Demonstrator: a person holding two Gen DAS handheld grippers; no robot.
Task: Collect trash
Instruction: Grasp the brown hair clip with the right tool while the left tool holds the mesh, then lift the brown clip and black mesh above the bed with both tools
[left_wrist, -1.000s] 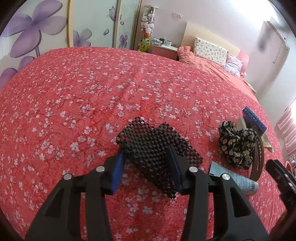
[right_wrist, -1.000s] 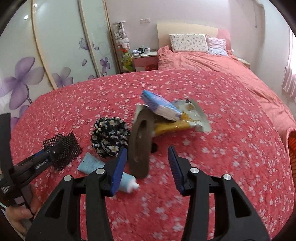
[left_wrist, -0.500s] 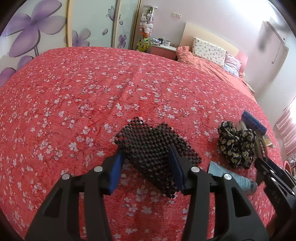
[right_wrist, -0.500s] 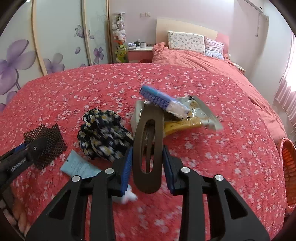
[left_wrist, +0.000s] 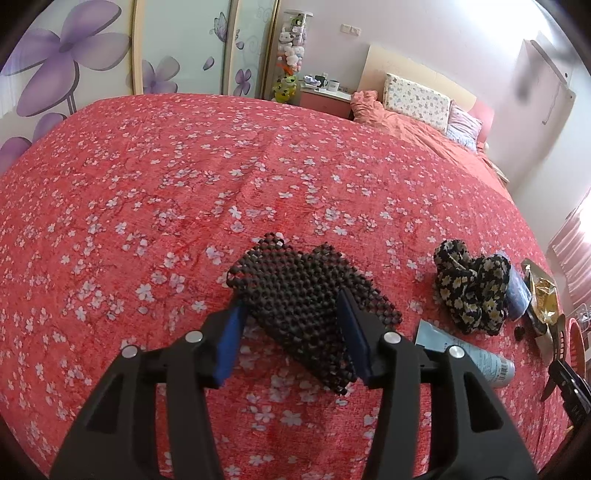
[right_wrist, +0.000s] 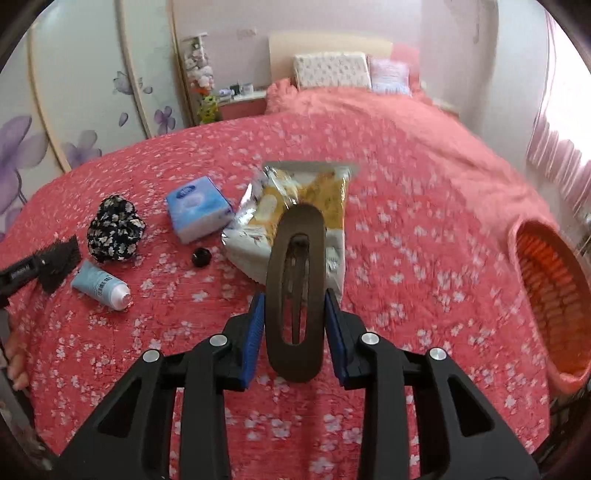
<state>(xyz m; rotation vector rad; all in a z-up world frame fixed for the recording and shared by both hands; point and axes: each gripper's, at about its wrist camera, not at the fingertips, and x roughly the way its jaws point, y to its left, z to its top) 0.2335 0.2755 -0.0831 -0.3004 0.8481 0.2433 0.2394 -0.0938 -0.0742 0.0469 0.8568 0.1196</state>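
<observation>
My right gripper (right_wrist: 294, 325) is shut on a brown oval hair clip (right_wrist: 296, 291) and holds it above the red bedspread. A yellow snack wrapper (right_wrist: 295, 210), a blue tissue pack (right_wrist: 197, 208), a small black cap (right_wrist: 201, 256), a light blue tube (right_wrist: 99, 284) and a black floral scrunchie (right_wrist: 114, 229) lie beyond it. My left gripper (left_wrist: 291, 328) is open, its fingers on either side of a black mesh pad (left_wrist: 306, 306) lying on the bed. The tube (left_wrist: 465, 354) and scrunchie (left_wrist: 469, 288) lie to its right.
An orange woven basket (right_wrist: 554, 288) stands off the bed's right edge. Pillows (right_wrist: 332, 70) and a nightstand (right_wrist: 240, 99) are at the far end. Wardrobe doors with purple flowers (left_wrist: 74, 55) line the left side.
My right gripper has lifted the hair clip and swung right toward the basket. The tissue pack and wrapper now lie uncovered. My left gripper has stayed around the mesh pad.
</observation>
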